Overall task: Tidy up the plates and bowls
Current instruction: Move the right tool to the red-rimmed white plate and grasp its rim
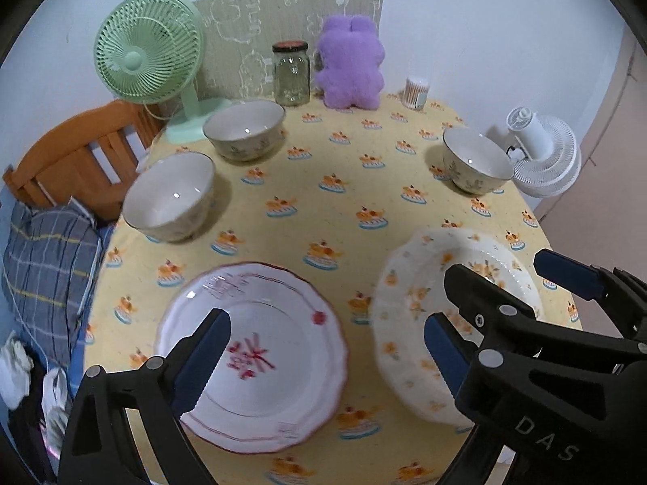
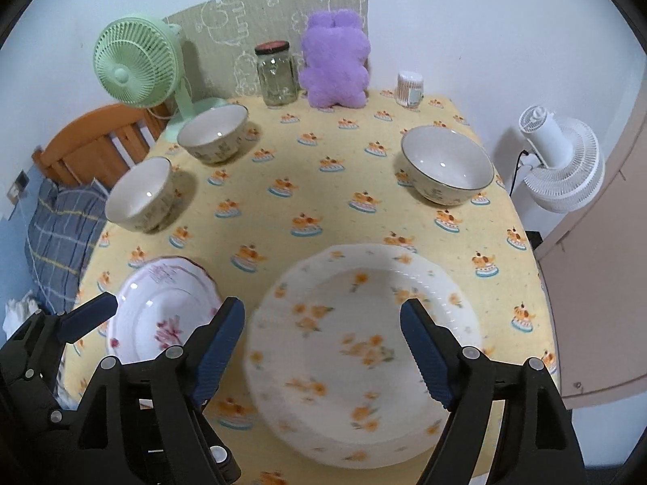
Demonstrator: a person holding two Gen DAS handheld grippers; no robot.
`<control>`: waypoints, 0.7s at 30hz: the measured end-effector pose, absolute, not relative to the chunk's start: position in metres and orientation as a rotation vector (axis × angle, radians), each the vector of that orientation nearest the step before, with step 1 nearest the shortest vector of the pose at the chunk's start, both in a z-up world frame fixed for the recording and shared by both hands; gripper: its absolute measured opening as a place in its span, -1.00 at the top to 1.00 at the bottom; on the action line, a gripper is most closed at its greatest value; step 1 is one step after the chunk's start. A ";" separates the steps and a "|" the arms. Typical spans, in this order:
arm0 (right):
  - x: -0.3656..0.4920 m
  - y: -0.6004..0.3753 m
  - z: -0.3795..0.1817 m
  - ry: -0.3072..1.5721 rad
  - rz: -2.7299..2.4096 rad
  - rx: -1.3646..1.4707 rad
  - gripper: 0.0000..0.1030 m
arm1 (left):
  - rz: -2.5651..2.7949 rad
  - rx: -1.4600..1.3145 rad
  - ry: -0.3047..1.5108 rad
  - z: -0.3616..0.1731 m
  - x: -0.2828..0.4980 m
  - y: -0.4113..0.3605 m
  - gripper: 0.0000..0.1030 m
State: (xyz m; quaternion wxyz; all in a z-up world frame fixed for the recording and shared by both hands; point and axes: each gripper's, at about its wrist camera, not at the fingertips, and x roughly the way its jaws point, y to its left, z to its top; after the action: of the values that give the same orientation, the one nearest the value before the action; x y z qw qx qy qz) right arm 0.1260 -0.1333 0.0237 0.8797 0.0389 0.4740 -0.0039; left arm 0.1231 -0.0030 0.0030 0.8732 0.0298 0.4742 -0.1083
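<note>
A red-patterned plate [image 1: 259, 355] lies near the table's front left; it also shows in the right wrist view [image 2: 157, 315]. An orange-flower plate [image 2: 360, 347] lies to its right, also seen in the left wrist view [image 1: 412, 307]. Three bowls stand farther back: a near-left bowl [image 1: 170, 198], a far-left bowl [image 1: 244, 129] and a right bowl [image 1: 477, 159]. My left gripper [image 1: 323, 347] is open above the red plate. My right gripper [image 2: 323, 339] is open above the orange plate, and shows in the left wrist view [image 1: 497, 279].
At the table's back stand a green fan [image 1: 149, 52], a glass jar [image 1: 290, 72], a purple plush toy [image 1: 351, 64] and a cotton-swab tub [image 1: 416, 91]. A wooden headboard [image 1: 77, 153] and pillow [image 1: 40, 250] are left of the table. A white fan [image 1: 546, 153] is right.
</note>
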 end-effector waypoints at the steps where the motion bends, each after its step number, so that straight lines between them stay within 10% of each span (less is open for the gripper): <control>1: 0.125 -0.127 0.025 0.984 -0.010 0.093 -0.59 | -0.236 0.060 0.985 0.004 0.124 0.006 -0.89; 21: 0.136 -0.035 -0.016 0.979 -0.021 0.128 -0.64 | -0.238 0.085 0.985 -0.034 0.138 0.088 -0.84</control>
State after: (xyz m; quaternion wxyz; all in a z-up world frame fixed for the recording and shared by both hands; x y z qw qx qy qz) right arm 0.1357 -0.0351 -0.0162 0.8806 0.0614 0.4697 -0.0100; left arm 0.1378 0.0882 -0.0339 0.8735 0.0408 0.4716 -0.1138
